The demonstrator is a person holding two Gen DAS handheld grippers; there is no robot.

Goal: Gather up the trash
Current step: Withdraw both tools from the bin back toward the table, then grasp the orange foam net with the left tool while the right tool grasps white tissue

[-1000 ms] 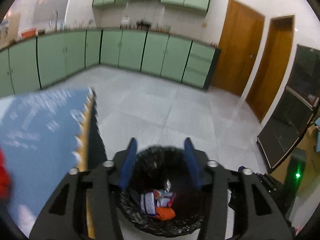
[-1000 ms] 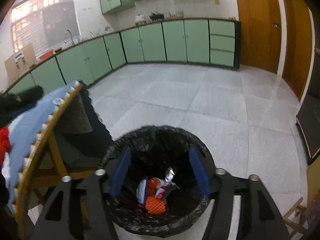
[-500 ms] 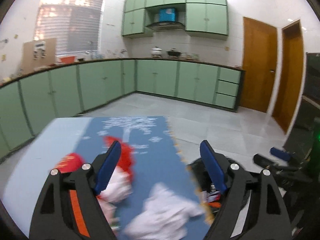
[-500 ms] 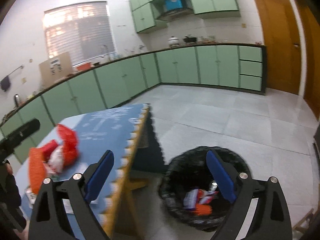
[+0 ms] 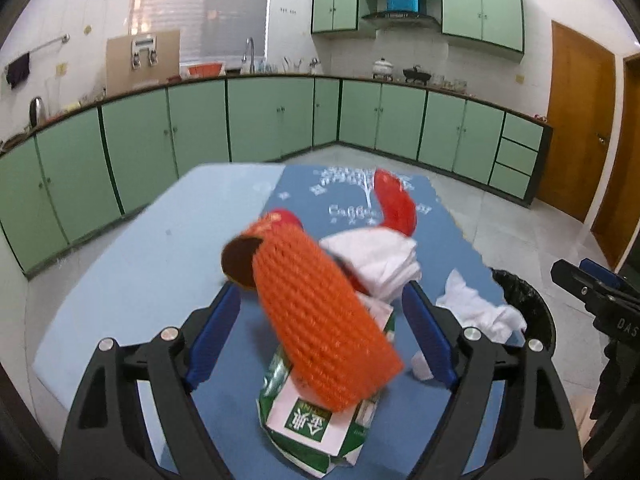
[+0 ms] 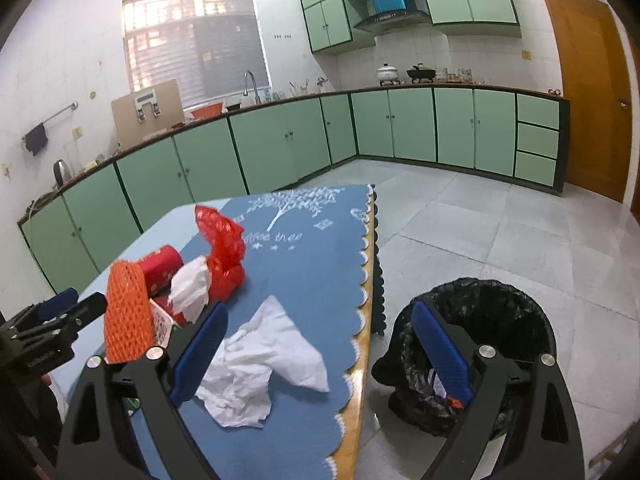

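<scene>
The orange foam net sleeve [image 5: 320,316] stands tilted on a green-and-white carton [image 5: 316,424], within the trash pile on the blue mat [image 6: 316,264]. The left gripper [image 5: 320,336] straddles it, jaws wide, pads not touching, evidently lined up for a pickup. Beside the sleeve: crumpled white tissue [image 6: 260,364], red plastic wrapper [image 6: 224,248], red can [image 6: 162,266]. The right gripper [image 6: 320,356], likewise released and empty, hangs over the tissue at the mat's edge. Only its view shows the black-lined bin [image 6: 480,344] on the floor, right of the sleeve, holding some litter. Only the left view shows the carton's label.
</scene>
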